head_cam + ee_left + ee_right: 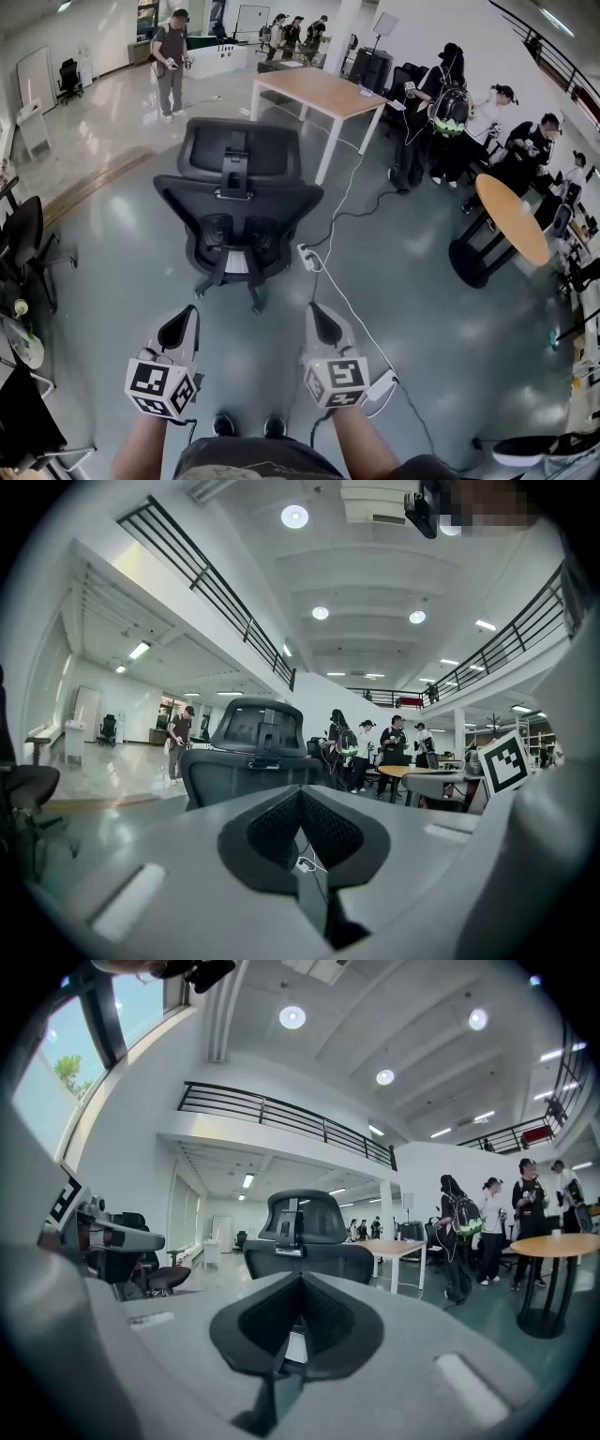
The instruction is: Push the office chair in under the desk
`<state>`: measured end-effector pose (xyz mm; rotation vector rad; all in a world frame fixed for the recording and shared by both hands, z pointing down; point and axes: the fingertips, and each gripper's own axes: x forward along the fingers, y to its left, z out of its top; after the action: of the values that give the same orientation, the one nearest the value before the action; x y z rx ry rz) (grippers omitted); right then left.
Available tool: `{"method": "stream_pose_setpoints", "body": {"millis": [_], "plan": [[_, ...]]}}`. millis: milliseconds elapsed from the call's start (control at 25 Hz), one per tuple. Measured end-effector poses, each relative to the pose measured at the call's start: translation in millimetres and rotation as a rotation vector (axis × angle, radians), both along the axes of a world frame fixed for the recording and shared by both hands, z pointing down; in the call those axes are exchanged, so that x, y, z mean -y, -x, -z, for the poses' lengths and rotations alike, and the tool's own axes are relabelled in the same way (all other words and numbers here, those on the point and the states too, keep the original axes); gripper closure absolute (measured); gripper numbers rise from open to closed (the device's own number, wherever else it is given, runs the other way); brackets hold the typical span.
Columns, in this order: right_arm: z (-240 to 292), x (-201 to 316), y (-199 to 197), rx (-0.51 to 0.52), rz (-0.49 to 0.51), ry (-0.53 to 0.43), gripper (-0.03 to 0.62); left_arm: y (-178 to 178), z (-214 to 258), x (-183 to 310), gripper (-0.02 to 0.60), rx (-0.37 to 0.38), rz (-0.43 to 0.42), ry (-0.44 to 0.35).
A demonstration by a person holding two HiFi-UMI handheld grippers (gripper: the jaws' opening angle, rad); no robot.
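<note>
Chair (237, 202) stands just ahead, backrest facing you, well apart from the surface (319, 92) beyond; your left claw (178, 330) and right claw (325, 325) are both closed and empty, held level, seemingly readied as blunt pushers against it

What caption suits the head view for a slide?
Shut and empty, the left gripper and right gripper wait behind the office chair, which stands apart from the wooden desk.

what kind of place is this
Most likely a large open-plan office or lab hall. A mesh-back chair stands on a polished floor near a wooden desk and a round table, a railed mezzanine runs overhead, and people stand in groups.
</note>
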<state>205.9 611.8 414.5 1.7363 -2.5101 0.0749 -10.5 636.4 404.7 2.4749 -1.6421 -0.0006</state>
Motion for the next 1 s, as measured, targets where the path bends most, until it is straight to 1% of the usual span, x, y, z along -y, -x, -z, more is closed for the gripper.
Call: {"method": "stream_pose_setpoints", "body": {"millis": [160, 400, 560, 720, 800, 880, 1000], "plan": [[-1, -1, 2, 0.027, -0.007, 0.008, 0.603, 6, 0, -1, 0.563, 0.002, 0.006, -0.005], [-15, -5, 14, 0.061, 0.029, 0.074, 0.603, 16, 0, -5, 0.563, -0.007, 0.003, -0.01], [-17, -7, 25, 0.046, 0.029, 0.076, 0.603, 26, -2, -6, 0.563, -0.007, 0.002, -0.018], [-21, -11, 42, 0.024, 0.068, 0.079, 0.603, 40, -2, -6, 0.563, 0.018, 0.009, -0.048], [-23, -12, 47, -0.001, 0.053, 0.077, 0.603, 45, -3, -6, 0.563, 0.032, 0.001, -0.058], [-24, -13, 49, -0.018, 0.023, 0.072, 0.603, 49, -3, -6, 0.563, 0.03, -0.023, -0.06], [-26, -16, 59, -0.012, 0.017, 0.075, 0.603, 57, 1, -6, 0.563, 0.017, -0.054, -0.086]]}}
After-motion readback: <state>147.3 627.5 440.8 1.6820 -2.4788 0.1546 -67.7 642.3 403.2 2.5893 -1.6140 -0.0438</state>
